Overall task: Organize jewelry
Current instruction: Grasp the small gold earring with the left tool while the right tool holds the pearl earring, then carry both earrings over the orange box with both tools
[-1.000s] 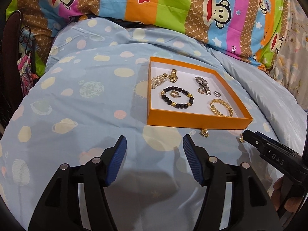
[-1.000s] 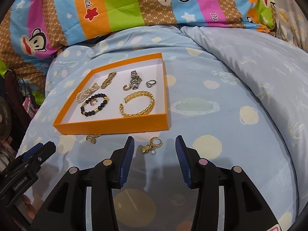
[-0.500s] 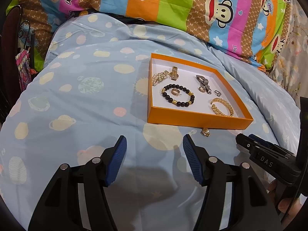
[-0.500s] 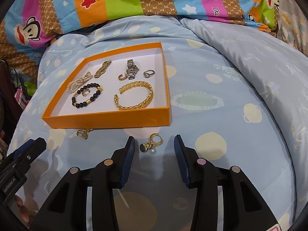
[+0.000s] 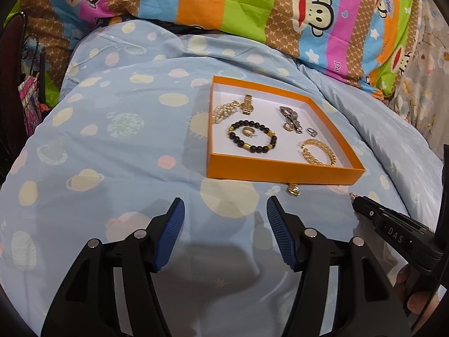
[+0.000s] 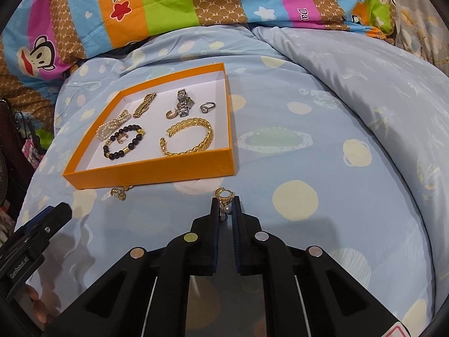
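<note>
- My right gripper (image 6: 225, 206) has just been closing, and now its two blue pads pinch a gold earring (image 6: 223, 196) with a little pearl hanging from it.
- The earring's gold hoop sticks out past the tips, and the pearl sits between the pads.
- The earring is over the blue blanket (image 6: 294, 151), just in front of the near wall of the orange box (image 6: 157, 172).
- A second small gold earring (image 6: 119, 193) lies on the blanket to the left, right by the same wall.
- My left gripper (image 5: 225, 219) is open, with a wide gap between its pads and only blanket below it. It holds nothing.
- From the left camera I see the right gripper's black tip low on the right, with a bit of gold poking out of it.
- I can also see a few fingers (image 5: 418, 302) of the hand that holds it.
- Inside the orange box, which has a white floor, lie the things already put away.
- There is a black bead bracelet (image 6: 123, 146) with a small gold ring (image 6: 122, 139) inside its loop.
- A pearl bracelet (image 6: 113, 125) lies next to it, near the left wall.
- A gold bangle (image 6: 188, 137) lies near the right wall.
- Farther back are a gold strap piece (image 6: 144, 104), a silver watch (image 6: 183, 103), a small curved gold earring (image 6: 171, 113) and a silver ring (image 6: 207, 107).
- Behind the blanket is a stripy pillow (image 6: 168, 2) with cartoon monkey faces.
</note>
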{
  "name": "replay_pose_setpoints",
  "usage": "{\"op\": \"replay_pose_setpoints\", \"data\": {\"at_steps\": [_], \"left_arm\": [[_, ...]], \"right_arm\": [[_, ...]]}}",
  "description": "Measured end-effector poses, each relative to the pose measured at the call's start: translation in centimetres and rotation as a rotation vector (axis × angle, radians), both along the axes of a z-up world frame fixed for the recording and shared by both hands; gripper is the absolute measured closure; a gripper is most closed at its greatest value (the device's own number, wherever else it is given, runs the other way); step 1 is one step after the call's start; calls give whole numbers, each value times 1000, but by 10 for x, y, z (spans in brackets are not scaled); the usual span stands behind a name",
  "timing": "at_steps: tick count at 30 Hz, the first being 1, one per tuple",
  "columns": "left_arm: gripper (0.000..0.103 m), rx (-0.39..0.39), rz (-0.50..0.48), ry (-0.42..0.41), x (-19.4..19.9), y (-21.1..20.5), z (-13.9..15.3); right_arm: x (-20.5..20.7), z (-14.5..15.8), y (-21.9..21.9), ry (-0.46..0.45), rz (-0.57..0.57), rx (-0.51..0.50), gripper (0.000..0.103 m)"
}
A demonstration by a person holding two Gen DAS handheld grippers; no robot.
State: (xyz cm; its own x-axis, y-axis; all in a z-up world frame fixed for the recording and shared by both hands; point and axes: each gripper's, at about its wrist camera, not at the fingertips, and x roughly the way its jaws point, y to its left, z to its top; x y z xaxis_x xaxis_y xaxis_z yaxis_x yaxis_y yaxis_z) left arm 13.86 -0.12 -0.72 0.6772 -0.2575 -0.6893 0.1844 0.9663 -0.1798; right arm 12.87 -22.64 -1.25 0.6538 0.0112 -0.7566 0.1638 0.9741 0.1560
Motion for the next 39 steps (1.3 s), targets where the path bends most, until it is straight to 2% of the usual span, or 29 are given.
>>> {"op": "replay_pose_setpoints", "data": {"at_steps": [6, 14, 17, 19, 20, 21, 22, 27, 39], "left_arm": [[42, -36, -48, 27, 2, -25, 1], [43, 58, -74, 67, 23, -74, -7], [56, 71, -56, 80, 31, -77, -10], [70, 70, -46, 81, 33, -75, -10], [72, 70, -40, 80, 33, -74, -10], [81, 64, -42, 80, 33, -73, -10], [98, 53, -56, 83, 33, -73, -11], [99, 36, -67, 71, 24, -69, -8], [99, -21, -88, 39, -33, -36, 0]], "right_arm": [[-20, 1, -3, -12, 3, 28, 95], [-29, 1, -8, -22, -3, 62, 95], [-28, 1, -8, -22, 0, 67, 95], [-27, 1, -8, -21, 4, 69, 94], [-27, 1, -8, -21, 5, 70, 94], [-27, 0, -7, -21, 6, 71, 94], [-27, 0, -7, -21, 8, 71, 94], [-28, 1, -8, -29, 9, 76, 94], [-51, 8, 1, -83, 40, 83, 95]]}}
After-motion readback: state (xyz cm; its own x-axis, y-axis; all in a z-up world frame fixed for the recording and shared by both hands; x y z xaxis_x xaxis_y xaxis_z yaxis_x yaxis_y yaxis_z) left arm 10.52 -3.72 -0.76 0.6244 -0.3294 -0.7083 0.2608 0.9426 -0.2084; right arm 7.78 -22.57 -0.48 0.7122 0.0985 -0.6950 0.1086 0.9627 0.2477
